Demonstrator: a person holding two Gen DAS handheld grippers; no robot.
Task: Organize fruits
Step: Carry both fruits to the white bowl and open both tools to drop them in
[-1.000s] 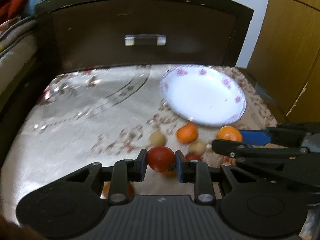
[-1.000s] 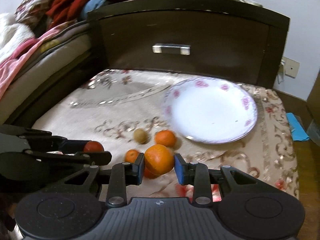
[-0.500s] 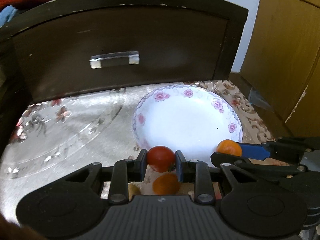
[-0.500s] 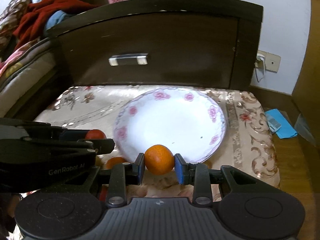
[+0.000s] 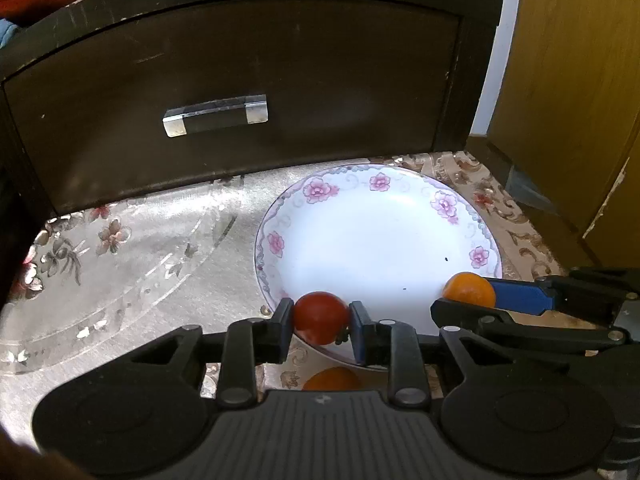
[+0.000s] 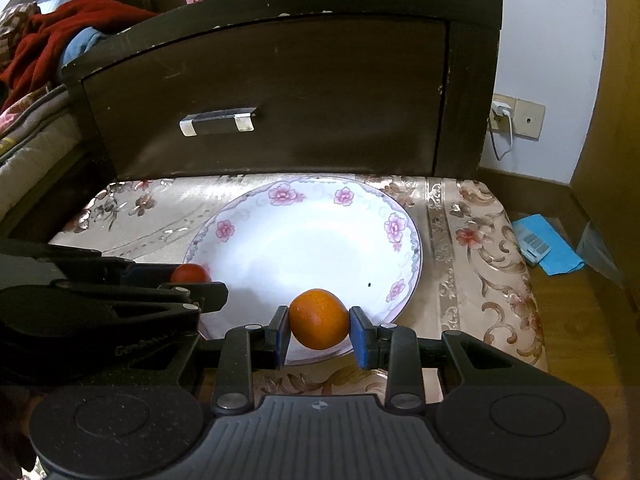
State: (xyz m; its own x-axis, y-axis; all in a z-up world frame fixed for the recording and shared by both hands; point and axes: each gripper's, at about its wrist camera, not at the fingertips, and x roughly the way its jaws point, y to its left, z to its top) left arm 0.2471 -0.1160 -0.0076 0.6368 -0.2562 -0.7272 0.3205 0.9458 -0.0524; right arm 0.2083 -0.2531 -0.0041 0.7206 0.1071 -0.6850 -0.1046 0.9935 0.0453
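Note:
My left gripper [image 5: 321, 322] is shut on a red tomato [image 5: 320, 316] and holds it over the near left rim of the white flowered plate [image 5: 372, 200]. My right gripper [image 6: 319, 328] is shut on an orange [image 6: 319, 318] over the plate's [image 6: 304, 196] near rim. In the left wrist view the right gripper [image 5: 472, 300] with the orange [image 5: 468, 289] enters from the right. In the right wrist view the left gripper [image 6: 200, 280] with the tomato [image 6: 190, 273] enters from the left. Another orange [image 5: 332, 378] lies on the cloth below the left gripper, partly hidden.
A dark wooden drawer front [image 5: 256, 92] with a metal handle [image 5: 214, 114] stands right behind the plate. The table has a patterned cloth [image 6: 480, 248] under clear plastic. A wooden cabinet [image 5: 568, 80] is at the right, and a blue packet [image 6: 544, 244] lies on the floor.
Both grippers have moved forward with their fruit, from above the loose fruits to over the plate's near rim. The plate and drawer now look closer.

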